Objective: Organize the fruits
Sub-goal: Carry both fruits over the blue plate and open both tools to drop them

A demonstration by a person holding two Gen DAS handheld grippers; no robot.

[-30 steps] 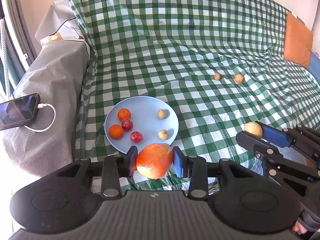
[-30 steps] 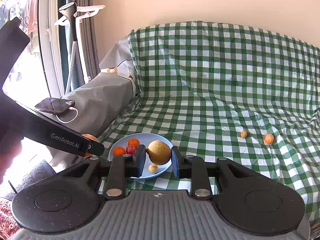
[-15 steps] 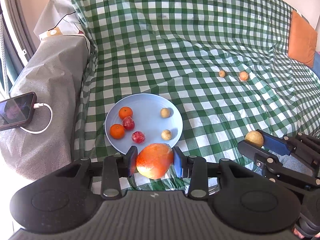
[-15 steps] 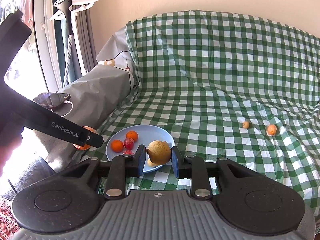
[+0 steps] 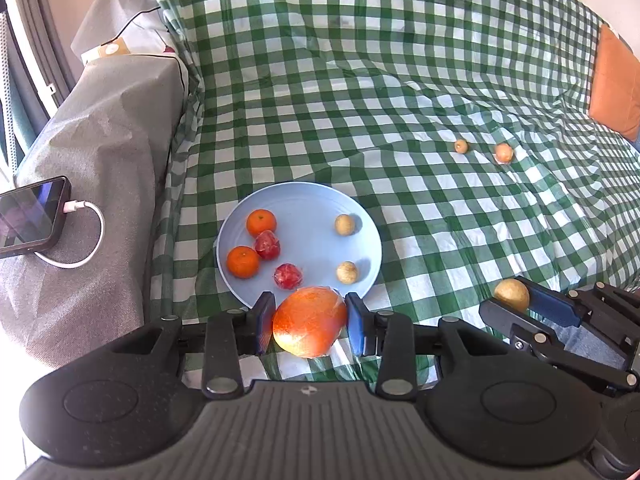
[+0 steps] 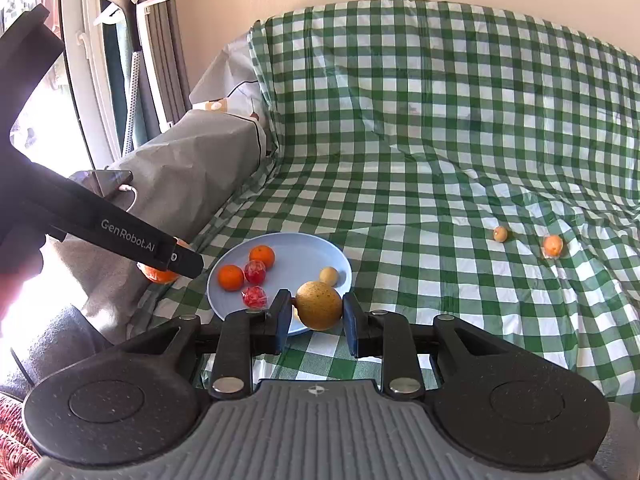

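A light blue plate (image 5: 304, 204) lies on the green checked sofa cover and holds two oranges, two red wrapped fruits and two small tan fruits. My left gripper (image 5: 310, 320) is shut on a large wrapped orange fruit (image 5: 310, 320), just in front of the plate's near rim. My right gripper (image 6: 318, 306) is shut on a round yellow-brown fruit (image 6: 318, 306), over the plate's (image 6: 296, 248) near right edge; it also shows in the left wrist view (image 5: 512, 296). A small tan fruit (image 5: 461, 146) and a small wrapped orange fruit (image 5: 504, 153) lie loose on the cover to the right.
A grey-covered armrest (image 5: 100, 152) stands left of the plate, with a phone (image 5: 30, 216) and its white cable on it. An orange cushion (image 5: 614, 84) lies at the far right. A window and a garment steamer (image 6: 128, 8) stand behind the armrest.
Both grippers have moved forward, closer to the plate, each still holding its fruit. The fruits on the plate and cover have not moved.
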